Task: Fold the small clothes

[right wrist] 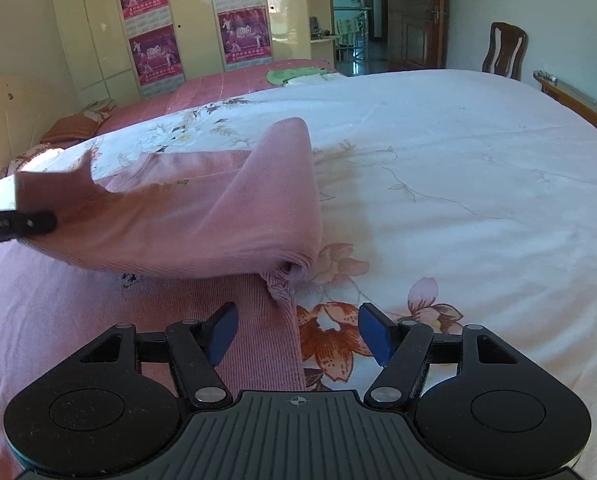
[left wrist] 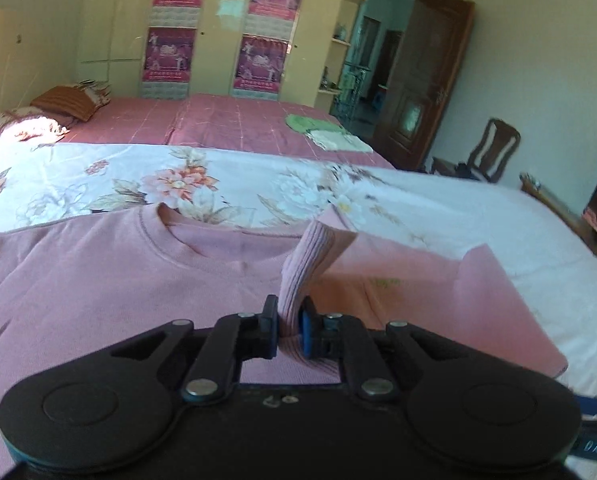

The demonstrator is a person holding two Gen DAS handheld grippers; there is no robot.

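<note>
A pink knit sweater (left wrist: 98, 280) lies flat on the floral bedspread, neckline away from me. My left gripper (left wrist: 289, 332) is shut on the ribbed cuff (left wrist: 310, 256) of the sweater's right sleeve, which is lifted and folded over the body. In the right wrist view the same sleeve (right wrist: 218, 216) arches over the sweater, and the tip of the left gripper (right wrist: 30, 224) shows at the left edge. My right gripper (right wrist: 298, 332) is open just above the sweater's side edge (right wrist: 282, 320), with nothing pressed between its blue pads (right wrist: 222, 332).
The white floral bedspread (right wrist: 458, 200) stretches far to the right. Beyond it lies a pink checked bed (left wrist: 226, 124) with pillows (left wrist: 66, 100) and folded green and white cloths (left wrist: 322, 130). A yellow wardrobe with posters, a brown door and a wooden chair (right wrist: 502, 50) stand behind.
</note>
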